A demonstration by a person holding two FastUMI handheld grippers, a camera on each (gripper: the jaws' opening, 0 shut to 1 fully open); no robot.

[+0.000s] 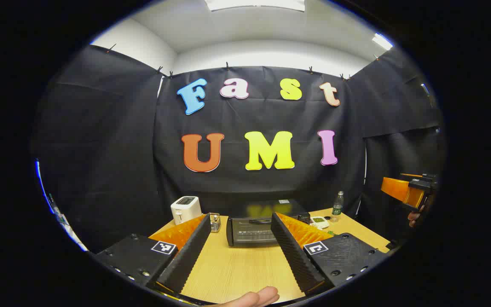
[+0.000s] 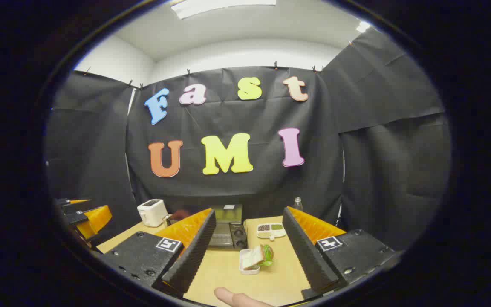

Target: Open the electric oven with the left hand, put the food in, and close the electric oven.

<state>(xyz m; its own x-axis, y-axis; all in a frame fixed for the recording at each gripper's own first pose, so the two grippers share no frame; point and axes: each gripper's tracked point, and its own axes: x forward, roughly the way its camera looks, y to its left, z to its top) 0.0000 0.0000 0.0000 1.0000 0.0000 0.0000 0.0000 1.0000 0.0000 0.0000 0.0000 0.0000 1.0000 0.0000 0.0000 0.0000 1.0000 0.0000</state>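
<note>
Two tools are being held above the near edge of one wooden surface [image 1: 237,268]. The left tool [image 1: 239,256] is being kept with its two fingers spread wide and nothing between them; a fingertip is showing at the bottom of the left gripper view. The right tool [image 2: 249,260] is likewise being held agape and empty, and it is also being seen at the right edge of the left gripper view, well apart from the other.

In the right gripper view, one small white tray of food [image 2: 254,258], a slice of bread with something green beside it, is being carried by the surface toward its near middle, framed between the fingers but not touched. Beyond it, one electric oven [image 1: 252,229] is standing toward the far edge with its door shut. One divided dish [image 2: 271,230] is lying just right of the oven. One white toaster [image 1: 185,208] is standing at the far left corner, and one bottle [image 1: 337,206] at the far right corner. One small shaker [image 1: 215,221] is standing just beside the oven's left side.
</note>
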